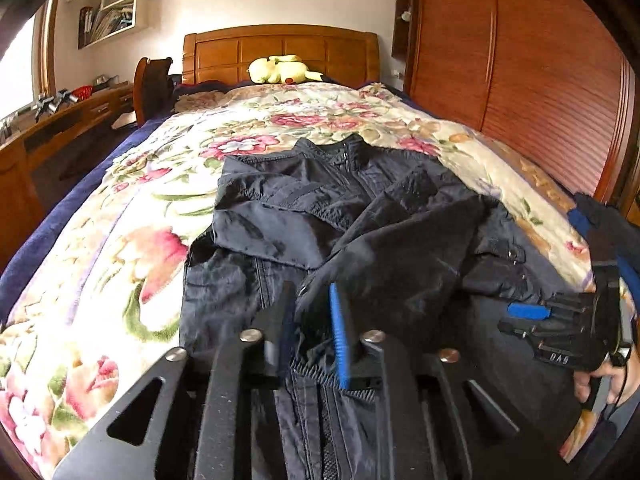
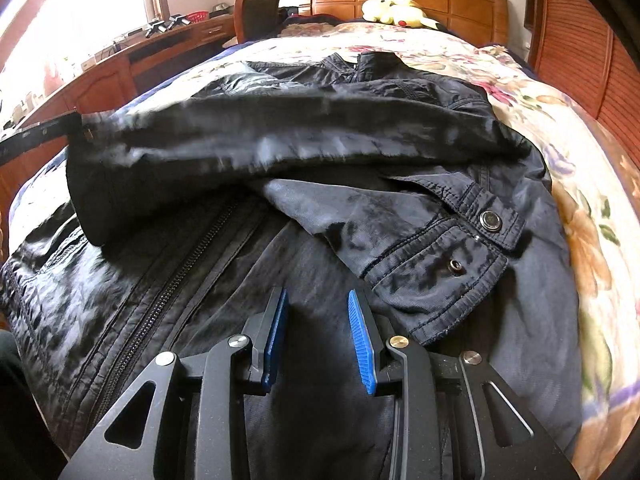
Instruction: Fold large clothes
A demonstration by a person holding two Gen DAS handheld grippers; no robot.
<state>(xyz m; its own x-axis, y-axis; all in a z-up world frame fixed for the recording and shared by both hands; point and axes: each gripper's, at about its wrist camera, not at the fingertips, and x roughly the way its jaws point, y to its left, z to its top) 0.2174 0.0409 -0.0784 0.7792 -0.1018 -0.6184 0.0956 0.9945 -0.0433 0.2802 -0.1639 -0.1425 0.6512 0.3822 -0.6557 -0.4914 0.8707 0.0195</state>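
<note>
Left wrist view: low over the foot of the bed, looking along its own fingers toward the carved wooden headboard (image 1: 280, 50), angled downward. Close above the dark navy zip-front jacket (image 1: 360, 216).

Right wrist view: same heading, tilted down, closer to the cloth. Both share the jacket, the floral quilt (image 2: 580, 216), the headboard and the yellow plush toy (image 2: 394, 11).

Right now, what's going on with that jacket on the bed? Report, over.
Left gripper pinching a sleeve, lifted across the dark jacket. Right gripper open, empty, over the jacket's front. Jacket zipped, flat on the floral bedspread. Nothing in the way.
</note>
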